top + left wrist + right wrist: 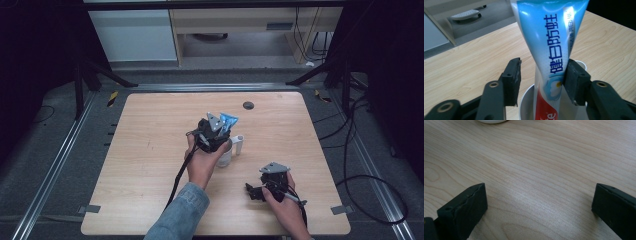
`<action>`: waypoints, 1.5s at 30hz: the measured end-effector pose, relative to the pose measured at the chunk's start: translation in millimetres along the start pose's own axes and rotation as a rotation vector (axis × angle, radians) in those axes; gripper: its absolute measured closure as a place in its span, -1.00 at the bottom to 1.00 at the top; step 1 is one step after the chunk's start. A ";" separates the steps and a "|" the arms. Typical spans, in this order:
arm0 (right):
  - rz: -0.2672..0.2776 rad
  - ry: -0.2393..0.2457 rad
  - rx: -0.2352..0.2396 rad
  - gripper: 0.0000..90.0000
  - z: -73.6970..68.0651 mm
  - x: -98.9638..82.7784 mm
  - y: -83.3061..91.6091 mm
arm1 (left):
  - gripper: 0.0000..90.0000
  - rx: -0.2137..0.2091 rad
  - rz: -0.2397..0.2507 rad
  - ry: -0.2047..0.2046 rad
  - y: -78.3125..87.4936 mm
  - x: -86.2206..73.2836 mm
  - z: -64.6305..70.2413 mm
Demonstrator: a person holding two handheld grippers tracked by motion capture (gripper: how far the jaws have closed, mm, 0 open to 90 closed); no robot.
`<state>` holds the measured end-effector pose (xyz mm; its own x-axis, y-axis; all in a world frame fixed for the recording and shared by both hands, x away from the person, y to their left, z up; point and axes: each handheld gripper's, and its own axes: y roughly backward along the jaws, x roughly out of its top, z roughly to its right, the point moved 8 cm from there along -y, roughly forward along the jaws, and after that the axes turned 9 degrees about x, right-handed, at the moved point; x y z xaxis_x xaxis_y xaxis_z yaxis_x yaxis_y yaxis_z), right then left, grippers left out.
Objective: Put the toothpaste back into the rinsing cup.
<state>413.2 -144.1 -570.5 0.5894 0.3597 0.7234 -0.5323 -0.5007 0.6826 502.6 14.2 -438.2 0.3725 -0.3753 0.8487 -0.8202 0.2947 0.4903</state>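
Two grippers over a wood table [150,150] in high view: left gripper [214,131] near table centre, above a white cup [227,155] w/ handle at 3 o'clock; blue tube top [229,120] pokes out at its 1 o'clock. Right gripper [260,190] lies at 5 o'clock from cup, well apart.

Left gripper view: toothpaste tube [551,50], blue fading to white, red near base, blue lettering, stands in cup [526,105]. Jaws part open; right pad touches tube, left pad clear.

Right gripper view: jaws wide, bare table [536,170] between; white cup base [491,121] at 12 o'clock.
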 end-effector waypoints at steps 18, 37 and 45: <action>0.001 0.001 0.001 -0.99 -0.1 0.3 -0.5 | -0.74 -0.007 -0.022 -0.010 5.2 -2.2 8.5; 0.001 0.004 0.003 -0.99 -0.2 0.3 -0.4 | -0.86 -0.034 -0.020 -0.039 25.2 -11.0 10.5; 0.001 0.004 0.003 -0.99 -0.1 0.3 -0.4 | -0.86 -0.052 -0.040 -0.066 29.6 -19.4 12.2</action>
<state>413.5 -143.7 -570.6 0.5864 0.3621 0.7246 -0.5310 -0.5036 0.6815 465.8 19.5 -442.6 0.3736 -0.4444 0.8142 -0.7809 0.3230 0.5346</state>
